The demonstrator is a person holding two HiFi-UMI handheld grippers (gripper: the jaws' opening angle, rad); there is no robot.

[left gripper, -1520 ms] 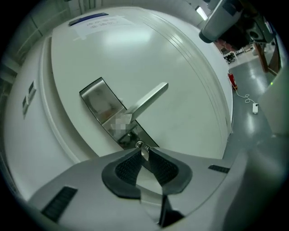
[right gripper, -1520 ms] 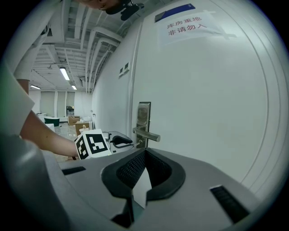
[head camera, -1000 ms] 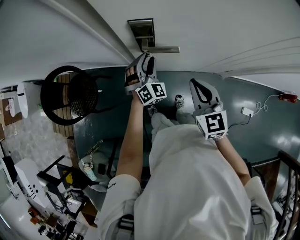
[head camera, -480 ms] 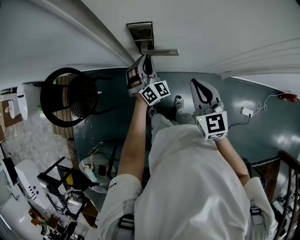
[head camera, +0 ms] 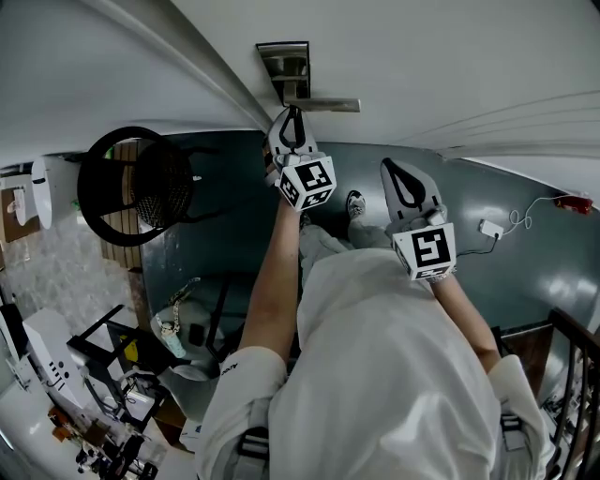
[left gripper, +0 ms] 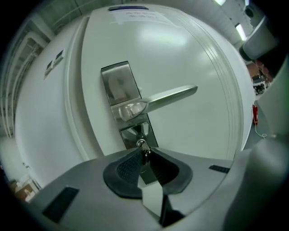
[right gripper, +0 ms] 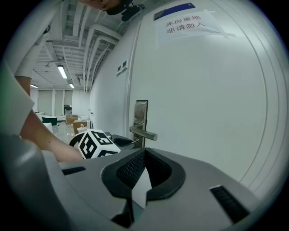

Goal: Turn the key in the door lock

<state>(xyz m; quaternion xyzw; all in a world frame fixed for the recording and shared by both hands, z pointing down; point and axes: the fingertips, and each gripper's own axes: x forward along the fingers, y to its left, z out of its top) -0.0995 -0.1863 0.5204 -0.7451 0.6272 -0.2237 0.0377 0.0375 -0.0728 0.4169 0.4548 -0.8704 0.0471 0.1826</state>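
The left tongs [left gripper: 144, 155] have just been closing and seem to pinch the key [left gripper: 142, 145] in the door lock [left gripper: 138, 131]; next comes a careful turn.

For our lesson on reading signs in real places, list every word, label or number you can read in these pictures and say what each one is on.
"库房重地 非请勿入": two printed lines on the paper sign stuck on the white door.
Blue plate above that sign: too small to read.
Small wall sign left of the door: too small to read.
In the left gripper view, the paper sign is too blurred to read.
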